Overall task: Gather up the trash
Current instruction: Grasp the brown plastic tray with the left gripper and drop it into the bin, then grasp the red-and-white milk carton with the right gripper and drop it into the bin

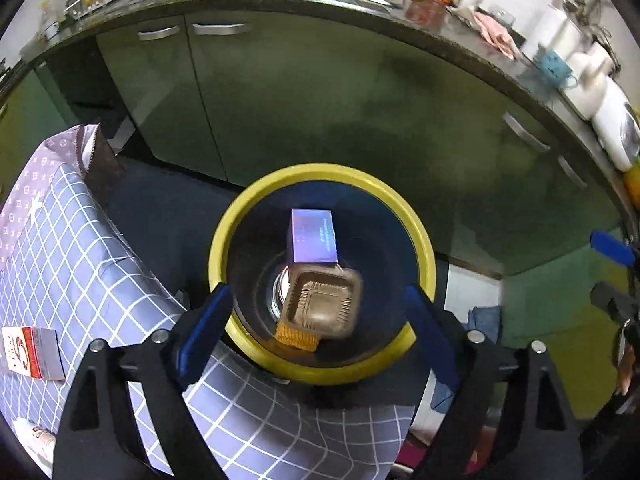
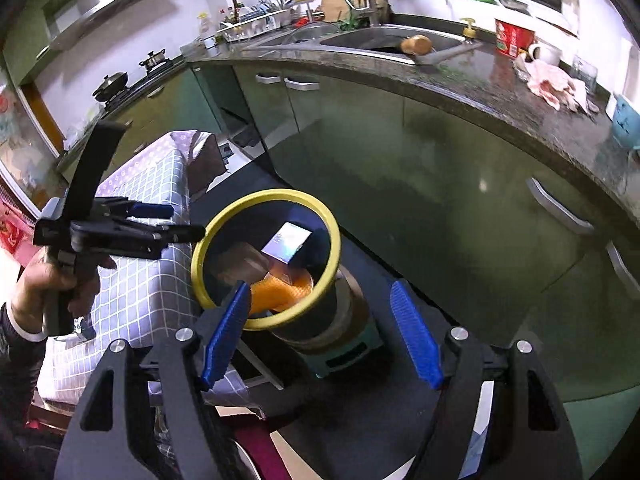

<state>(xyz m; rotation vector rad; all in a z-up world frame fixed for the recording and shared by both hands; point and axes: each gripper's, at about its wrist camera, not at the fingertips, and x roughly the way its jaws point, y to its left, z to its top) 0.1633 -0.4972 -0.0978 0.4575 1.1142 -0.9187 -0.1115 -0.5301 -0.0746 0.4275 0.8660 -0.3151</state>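
Note:
A dark trash bin with a yellow rim stands beside the table; it also shows in the right wrist view. Inside lie a purple box, a brown plastic tray and an orange wrapper. The box and the orange wrapper also show in the right wrist view. My left gripper is open and empty, right above the bin's near rim. My right gripper is open and empty, above and to the right of the bin. The left gripper also shows there at the left.
A table with a checked blue cloth is at the left, with a red-and-white box on it. Green kitchen cabinets and a dark counter with a sink stand behind the bin.

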